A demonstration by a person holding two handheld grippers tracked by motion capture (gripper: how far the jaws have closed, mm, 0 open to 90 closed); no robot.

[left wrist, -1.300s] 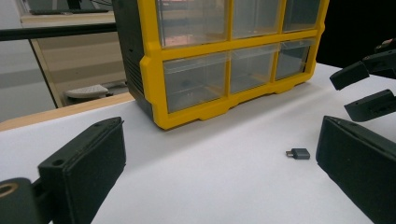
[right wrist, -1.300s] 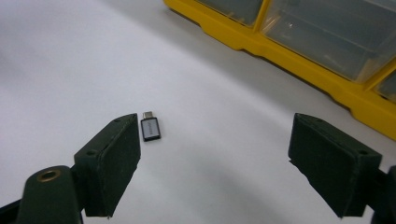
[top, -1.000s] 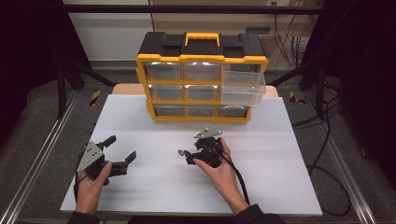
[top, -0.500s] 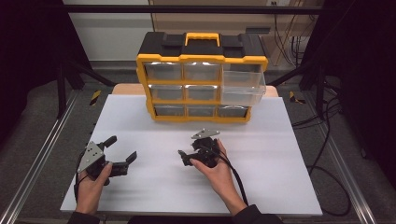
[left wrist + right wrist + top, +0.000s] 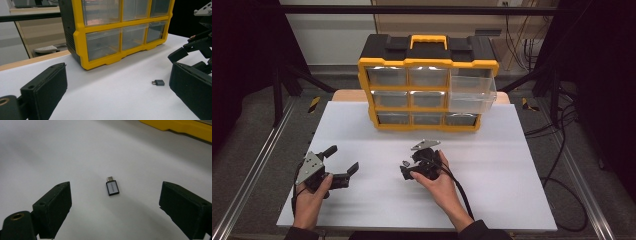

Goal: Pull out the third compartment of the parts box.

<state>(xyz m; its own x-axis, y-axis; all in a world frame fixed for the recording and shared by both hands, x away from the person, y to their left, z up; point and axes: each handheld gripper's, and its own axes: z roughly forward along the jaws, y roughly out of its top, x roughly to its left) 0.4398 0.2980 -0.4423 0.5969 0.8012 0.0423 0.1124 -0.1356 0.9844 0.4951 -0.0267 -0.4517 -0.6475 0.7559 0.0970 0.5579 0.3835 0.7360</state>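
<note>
A small grey USB adapter (image 5: 112, 187) lies flat on the white table top (image 5: 512, 175), its metal plug pointing away from my right gripper. My right gripper (image 5: 118, 212) is open, tilted down over the adapter, one jaw on each side and not touching it. From above, this gripper (image 5: 407, 169) sits mid-table in front of the organizer. My left gripper (image 5: 343, 160) is open at the front left, holding nothing. In the left gripper view, that gripper (image 5: 117, 100) faces the adapter (image 5: 158, 82), with the right gripper (image 5: 197, 45) just beyond.
A yellow and black drawer organizer (image 5: 428, 87) stands at the back of the table; its clear right-hand middle drawer (image 5: 472, 97) is pulled out. Cables (image 5: 557, 150) trail over the floor to the right. Metal rails run along both table sides.
My right gripper has shifted slightly left and lower over the adapter. The left gripper has stayed where it was.
</note>
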